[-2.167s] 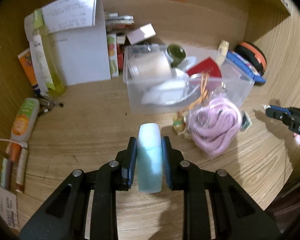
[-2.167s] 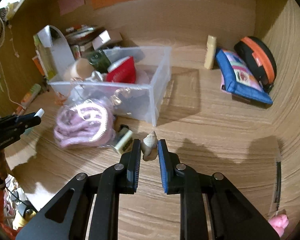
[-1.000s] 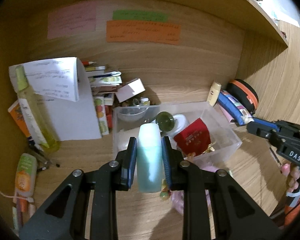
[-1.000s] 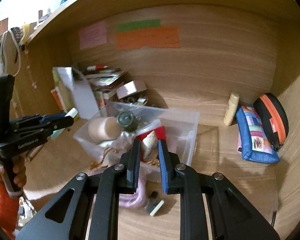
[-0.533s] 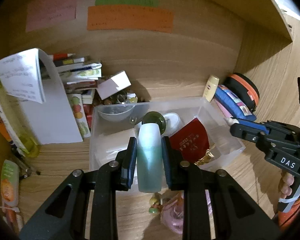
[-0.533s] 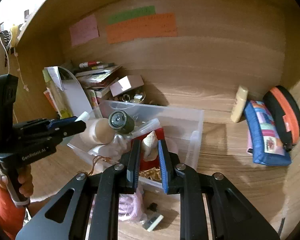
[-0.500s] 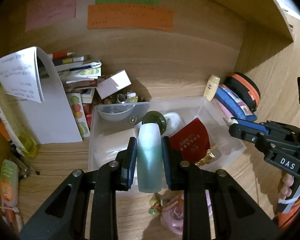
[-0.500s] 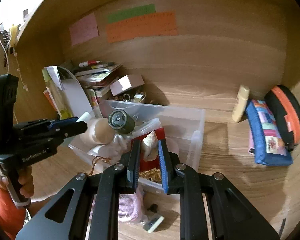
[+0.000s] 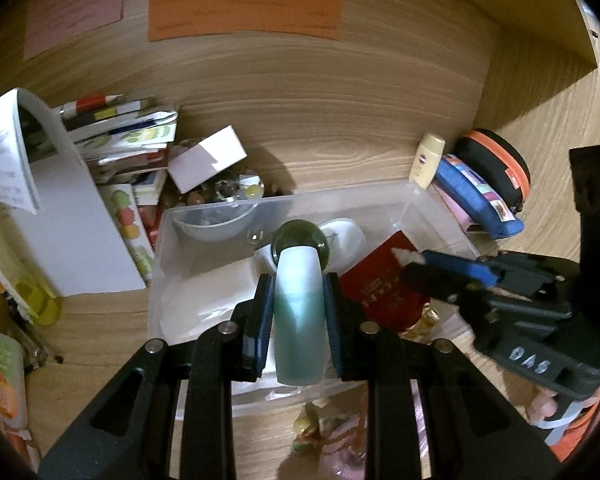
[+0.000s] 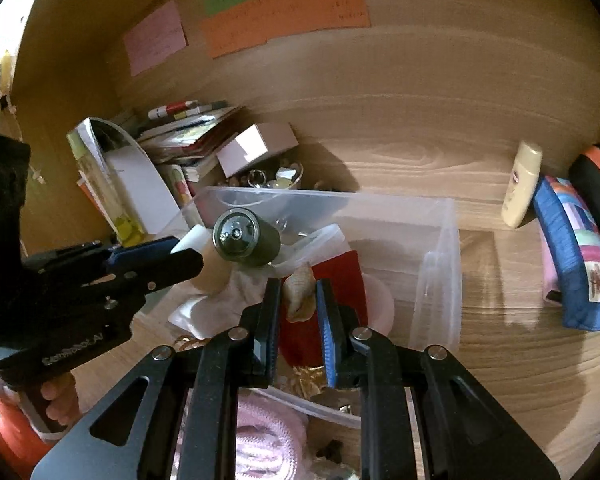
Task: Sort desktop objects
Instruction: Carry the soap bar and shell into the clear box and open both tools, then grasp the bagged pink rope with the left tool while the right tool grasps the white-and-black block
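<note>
Now both claws lower over bin (image 9: 440,216), bottle (image 9: 299,312) and shell (image 10: 300,292) gripped.

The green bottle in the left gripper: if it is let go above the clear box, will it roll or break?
The bottle looks round and smooth, so it would probably roll. It seems to be plastic, so likely not fragile. The box walls should stop it.

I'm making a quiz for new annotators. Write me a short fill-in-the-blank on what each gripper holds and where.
1. The left gripper is shut on a pale ____ bottle.
2. The right gripper is shut on a small ____.
3. Both grippers are above the clear plastic ____.
4. The largest note on the back wall is ____.

Missing words: green; seashell; bin; orange
</note>
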The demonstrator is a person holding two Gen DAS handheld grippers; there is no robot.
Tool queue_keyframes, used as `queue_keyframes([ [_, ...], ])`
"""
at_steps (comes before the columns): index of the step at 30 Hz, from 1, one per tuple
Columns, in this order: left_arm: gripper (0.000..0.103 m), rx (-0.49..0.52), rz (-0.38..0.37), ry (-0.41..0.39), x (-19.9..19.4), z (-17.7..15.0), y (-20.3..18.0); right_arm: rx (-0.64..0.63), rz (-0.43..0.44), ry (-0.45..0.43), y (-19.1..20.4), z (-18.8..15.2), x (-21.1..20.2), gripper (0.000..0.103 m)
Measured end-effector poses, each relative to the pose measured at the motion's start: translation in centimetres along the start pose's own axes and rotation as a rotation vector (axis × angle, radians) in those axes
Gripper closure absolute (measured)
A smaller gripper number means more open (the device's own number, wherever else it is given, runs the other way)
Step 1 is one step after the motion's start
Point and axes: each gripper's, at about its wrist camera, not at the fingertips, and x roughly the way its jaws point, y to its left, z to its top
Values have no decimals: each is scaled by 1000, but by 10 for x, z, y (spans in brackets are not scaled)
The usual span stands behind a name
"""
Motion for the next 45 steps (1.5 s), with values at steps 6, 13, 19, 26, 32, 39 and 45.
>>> queue_keyframes([
  [6,79,3,-2,20,10,0,-3,-27,-11,22,4,-3,9,87],
  [13,79,-21,-22,39,13,3,0,-52,-37,9,9,-5,12,87],
  [19,79,-8,-20,20,5,7,-7,-67,-45,10,12,-5,10,87],
  [26,79,-15,-26,-18,-21,12,-7,-86,-57,16,20,-7,2,76],
  [32,68,5,32,-59,-43,8,-9,-112,-95,-25,30,-9,-18,52],
  [39,47,29,106,-113,-65,-1,-15,-118,-114,-58,38,-16,-46,35],
  [45,29,48,139,-164,-87,-10,-25,-104,-126,-91,34,-27,-67,28],
])
